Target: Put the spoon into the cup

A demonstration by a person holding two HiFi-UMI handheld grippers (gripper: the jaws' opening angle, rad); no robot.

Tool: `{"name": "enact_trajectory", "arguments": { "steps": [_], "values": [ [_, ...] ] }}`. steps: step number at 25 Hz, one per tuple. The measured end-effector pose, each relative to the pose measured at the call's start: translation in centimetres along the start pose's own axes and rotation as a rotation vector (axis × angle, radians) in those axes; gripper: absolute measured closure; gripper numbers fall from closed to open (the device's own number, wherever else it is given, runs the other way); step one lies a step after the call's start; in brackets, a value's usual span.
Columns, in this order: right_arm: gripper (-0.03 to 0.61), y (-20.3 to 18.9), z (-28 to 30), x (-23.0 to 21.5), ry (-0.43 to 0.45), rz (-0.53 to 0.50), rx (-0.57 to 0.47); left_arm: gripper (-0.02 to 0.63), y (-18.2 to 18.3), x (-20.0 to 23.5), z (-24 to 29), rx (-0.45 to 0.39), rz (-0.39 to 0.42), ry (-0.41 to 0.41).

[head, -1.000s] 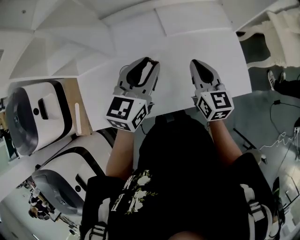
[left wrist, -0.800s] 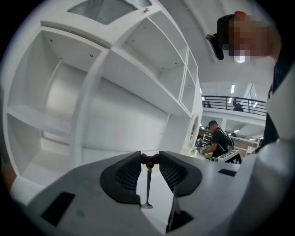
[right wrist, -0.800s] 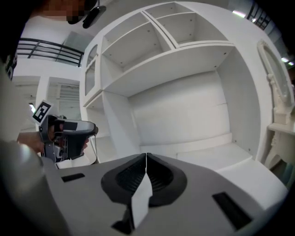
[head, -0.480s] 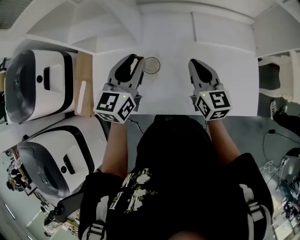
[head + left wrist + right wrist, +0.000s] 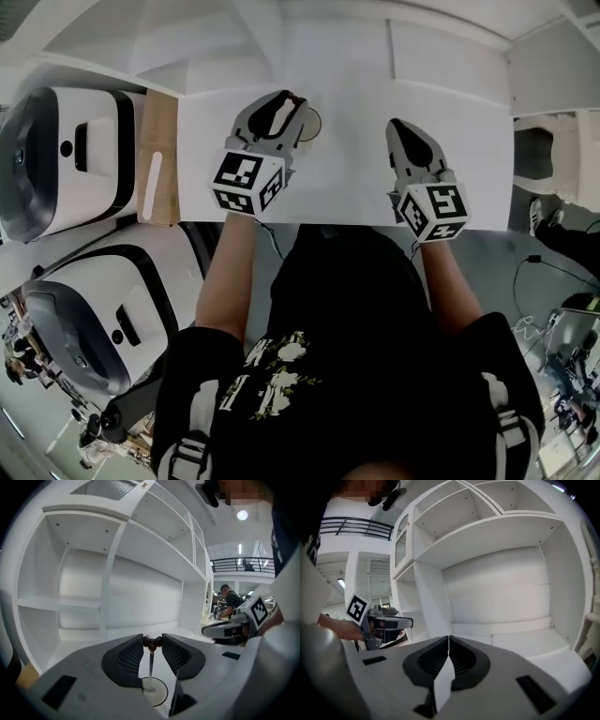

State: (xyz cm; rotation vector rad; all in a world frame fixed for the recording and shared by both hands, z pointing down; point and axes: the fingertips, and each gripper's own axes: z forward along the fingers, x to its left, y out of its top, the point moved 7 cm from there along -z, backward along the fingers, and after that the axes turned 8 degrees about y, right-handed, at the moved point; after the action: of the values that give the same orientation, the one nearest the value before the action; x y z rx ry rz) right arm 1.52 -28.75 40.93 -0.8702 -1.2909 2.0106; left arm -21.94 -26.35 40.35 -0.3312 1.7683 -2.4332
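Several white shelves (image 5: 117,573) rise behind a white table (image 5: 356,183), at which a person in a dark top stands. Two bulky white machines (image 5: 56,159) sit off the table's left end, with a wooden board (image 5: 157,150) lying between the upper one and the table. The left gripper (image 5: 152,641) hangs over the table's far left part, its fingers (image 5: 127,657) clenched on the brown end of the spoon (image 5: 151,660). The spoon hangs upright, and its metal shaft reaches down inside the rim of the round cup (image 5: 160,694) standing directly below. The right gripper (image 5: 448,638) hovers well apart over the table's right part, with its fingers (image 5: 433,660) pressed together and nothing between them.
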Motion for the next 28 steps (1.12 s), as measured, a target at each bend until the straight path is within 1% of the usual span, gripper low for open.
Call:
{"name": "enact_trajectory", "arguments": {
  "steps": [2,4,12,17,21,28],
  "values": [
    [0.515,-0.2,-0.4,0.0,-0.012,0.001,0.009,0.491,-0.8,0.1,0.6,0.024,0.023,-0.010],
    [0.515,-0.4,-0.6,0.1,-0.015,0.001,0.014,0.491,-1.7,0.4,0.9,0.046,0.031,0.004],
    [0.515,-1.2,-1.4,0.6,-0.013,0.001,0.035,0.491,-4.8,1.0,0.8,0.113,0.021,0.052],
    [0.515,-1.4,-1.5,1.2,-0.010,0.001,0.039,0.491,-6.1,0.5,1.2,0.165,0.088,0.046],
    [0.515,-1.6,-1.4,1.8,-0.003,0.007,0.044,0.491,-7.5,0.0,1.5,0.220,0.105,0.043],
    [0.515,-2.5,-1.3,2.8,0.003,0.028,0.058,0.491,-7.8,-0.3,1.8,0.224,0.119,0.050]
  ]
}}
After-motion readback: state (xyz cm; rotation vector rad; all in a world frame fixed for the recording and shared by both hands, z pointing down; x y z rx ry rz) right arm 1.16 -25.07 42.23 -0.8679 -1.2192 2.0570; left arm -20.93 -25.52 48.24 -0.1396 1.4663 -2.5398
